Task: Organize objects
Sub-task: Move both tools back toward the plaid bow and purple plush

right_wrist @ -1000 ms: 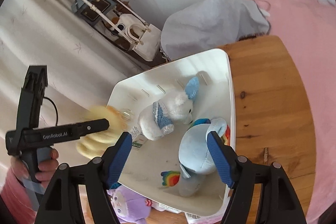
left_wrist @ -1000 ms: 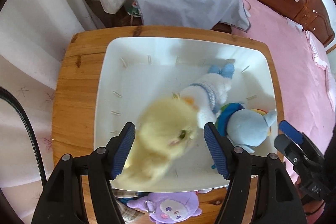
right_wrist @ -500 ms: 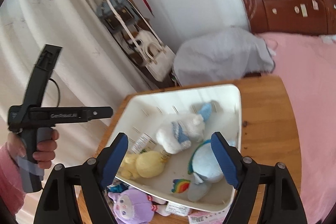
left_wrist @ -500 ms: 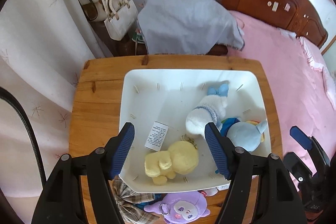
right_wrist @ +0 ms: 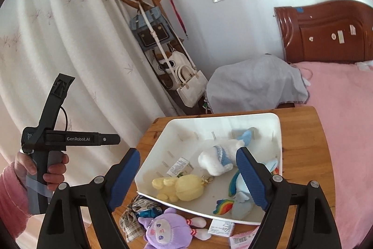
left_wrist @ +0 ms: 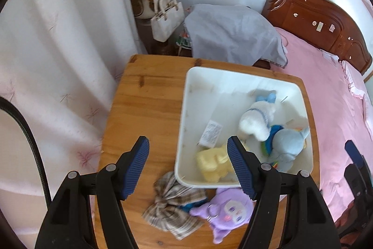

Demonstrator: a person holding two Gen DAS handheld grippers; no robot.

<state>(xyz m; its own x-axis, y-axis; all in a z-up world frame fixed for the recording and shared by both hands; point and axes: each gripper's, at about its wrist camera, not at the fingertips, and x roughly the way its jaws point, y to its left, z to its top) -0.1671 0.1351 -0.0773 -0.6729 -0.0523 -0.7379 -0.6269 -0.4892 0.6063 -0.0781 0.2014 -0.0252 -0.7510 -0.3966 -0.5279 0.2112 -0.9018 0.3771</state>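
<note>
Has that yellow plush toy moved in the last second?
Yes. The yellow plush toy dropped out from between the left hand-held gripper fingers and now lies in the white tray's near corner.

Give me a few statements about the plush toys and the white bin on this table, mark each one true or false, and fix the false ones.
1. The yellow plush lies inside the white bin. True.
2. The purple plush is in the bin. False: it lies on the wooden table outside the bin's near rim.
3. The left gripper holds the yellow plush. False: its jaws are empty.
4. A plaid bow lies beside the purple plush. True.
5. The bin is empty. False: it holds three plush toys.
</note>
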